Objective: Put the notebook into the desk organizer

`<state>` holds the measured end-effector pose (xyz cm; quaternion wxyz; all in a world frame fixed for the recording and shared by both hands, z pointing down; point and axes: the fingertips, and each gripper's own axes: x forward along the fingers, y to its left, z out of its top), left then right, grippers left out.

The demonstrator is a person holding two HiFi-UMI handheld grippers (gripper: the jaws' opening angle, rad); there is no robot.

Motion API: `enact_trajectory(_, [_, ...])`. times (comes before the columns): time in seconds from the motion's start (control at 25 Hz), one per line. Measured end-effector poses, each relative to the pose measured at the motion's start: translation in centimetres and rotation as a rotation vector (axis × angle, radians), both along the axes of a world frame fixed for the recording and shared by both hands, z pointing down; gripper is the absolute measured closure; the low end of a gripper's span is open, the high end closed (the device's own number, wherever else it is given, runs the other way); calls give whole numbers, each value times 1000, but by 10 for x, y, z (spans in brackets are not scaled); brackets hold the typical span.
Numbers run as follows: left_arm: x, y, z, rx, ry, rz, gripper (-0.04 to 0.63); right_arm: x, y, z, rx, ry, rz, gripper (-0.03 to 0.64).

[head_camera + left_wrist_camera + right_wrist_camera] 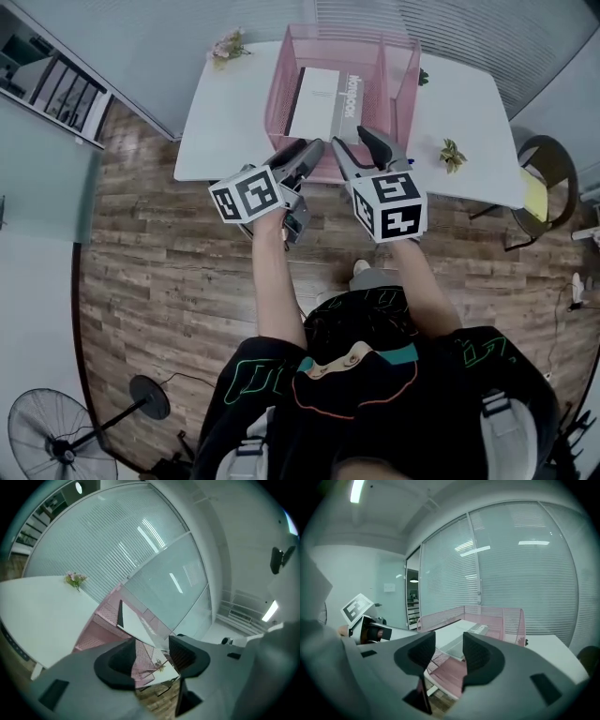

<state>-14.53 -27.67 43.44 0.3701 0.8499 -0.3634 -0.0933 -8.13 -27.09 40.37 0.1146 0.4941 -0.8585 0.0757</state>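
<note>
A pink mesh desk organizer [398,84] stands on the white table [225,122]. Inside it a white and grey notebook [319,101] leans tilted against the mesh. My left gripper [305,150] hovers at the organizer's near edge, open and empty. Just to its right my right gripper [361,142] is also open, holding nothing. In the left gripper view, the notebook [136,623] and organizer [101,616] lie beyond the parted jaws of the left gripper [152,653]. The right gripper view shows the notebook [457,634] in the organizer [487,616] past the spread jaws of the right gripper [449,651].
A small flower pot [228,44] sits at the table's far left corner and a little green plant [453,153] near its right front edge. A chair [544,183] stands to the right, a floor fan [52,436] at the lower left. Glass walls with blinds lie behind.
</note>
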Motion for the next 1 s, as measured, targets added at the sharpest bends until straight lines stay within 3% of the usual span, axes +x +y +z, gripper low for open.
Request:
enact_trajectory(0.2, [-22, 2, -20, 60, -140, -82, 386, 5, -2, -15, 50, -75, -66, 546])
enact_trajectory(0.24, [-26, 2, -29, 94, -156, -104, 420, 7, -4, -19, 62, -93, -73, 586])
enact_trajectory(0.44, [-26, 1, -77, 299, -180, -195, 596, 24, -8, -54, 164, -185, -105, 614])
enact_trajectory(0.72, [-11, -7, -98, 457, -300, -262, 598, 52, -17, -72, 240, -143, -77, 614])
enact_trajectory(1.0, [4, -8, -90, 477, -290, -266, 598, 71, -21, -59, 232, -108, -42, 614])
